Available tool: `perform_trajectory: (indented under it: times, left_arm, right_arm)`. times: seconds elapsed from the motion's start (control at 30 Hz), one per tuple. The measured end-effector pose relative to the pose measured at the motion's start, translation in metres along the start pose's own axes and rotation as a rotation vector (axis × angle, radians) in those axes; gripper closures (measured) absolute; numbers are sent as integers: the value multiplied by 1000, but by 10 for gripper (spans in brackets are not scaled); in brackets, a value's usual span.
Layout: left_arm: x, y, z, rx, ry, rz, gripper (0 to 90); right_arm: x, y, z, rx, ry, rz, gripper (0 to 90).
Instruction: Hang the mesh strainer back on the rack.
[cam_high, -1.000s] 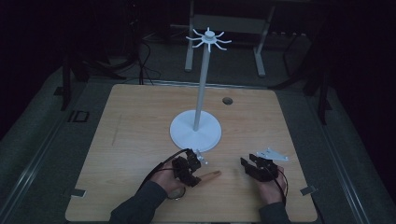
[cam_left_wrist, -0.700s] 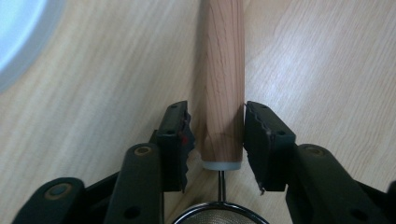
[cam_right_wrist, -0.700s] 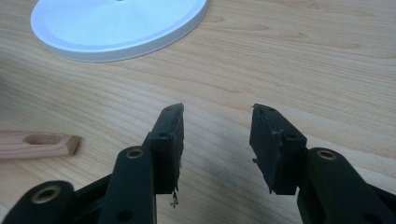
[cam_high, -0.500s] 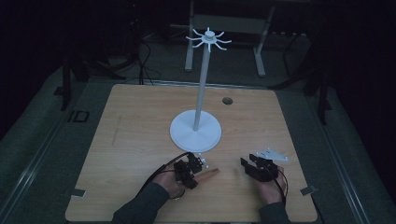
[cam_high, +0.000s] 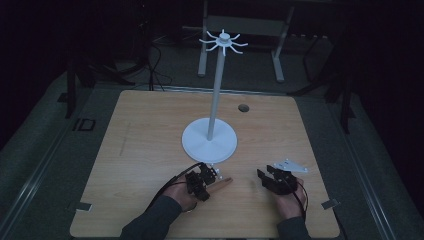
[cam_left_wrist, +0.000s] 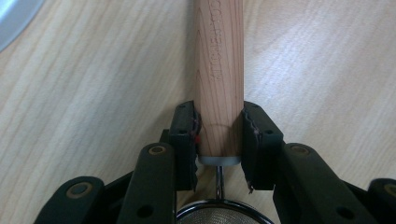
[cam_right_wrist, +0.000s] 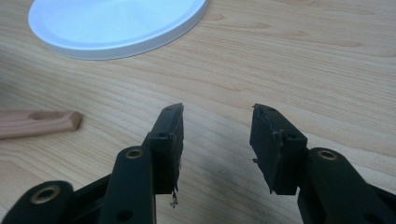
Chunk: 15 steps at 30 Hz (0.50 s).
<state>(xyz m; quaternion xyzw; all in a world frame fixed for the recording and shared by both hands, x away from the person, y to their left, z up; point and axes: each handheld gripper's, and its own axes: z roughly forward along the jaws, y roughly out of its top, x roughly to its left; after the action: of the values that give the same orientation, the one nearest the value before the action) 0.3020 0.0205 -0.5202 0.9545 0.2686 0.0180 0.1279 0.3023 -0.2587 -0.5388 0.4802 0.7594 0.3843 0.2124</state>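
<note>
Left gripper, black and two-jawed, clamped on round pale wooden handle; jaws just closed in, pads pressed to either side of handle close to its metal-capped end. Engraved lettering running along handle's length in left gripper view. Thin wire stem leading from metal cap down to chrome-rimmed fine mesh strainer bowl at bottom edge of that view, between gripper's arms. Handle lying flat on light wood-grain table, free end pointing toward right gripper in high view, seen again at left edge of right gripper view.

Right gripper, black, with grey three-cornered plate on top, resting low over table near front edge, jaws spread wide with only bare tabletop between them, well apart from handle's tip.

White round base of tall white stand, topped by ring of radiating hooks, just beyond both grippers at table's middle. Small dark round hole farther back on tabletop.
</note>
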Motion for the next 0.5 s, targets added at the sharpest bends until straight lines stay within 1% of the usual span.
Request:
perform_trajectory:
  times: [0.17,0.27,0.43,0.47,0.5]
  left_arm:
    - [1,-2,-5,-31,20,-17,690]
    - [2,-3,-10,-65,29,-32,690]
    - [5,-6,-20,-123,51,-46,690]
    - [5,-6,-22,-140,54,-57,691]
    - [5,-6,-22,-140,54,-57,691]
  right_arm:
    - [-1,-1,1,-1,-3,5,539]
    - [-1,-1,1,2,-4,6,539]
    - [-1,-1,1,1,-4,4,538]
    - [-1,-1,1,1,-4,5,537]
    - [-1,-1,1,1,-4,5,537]
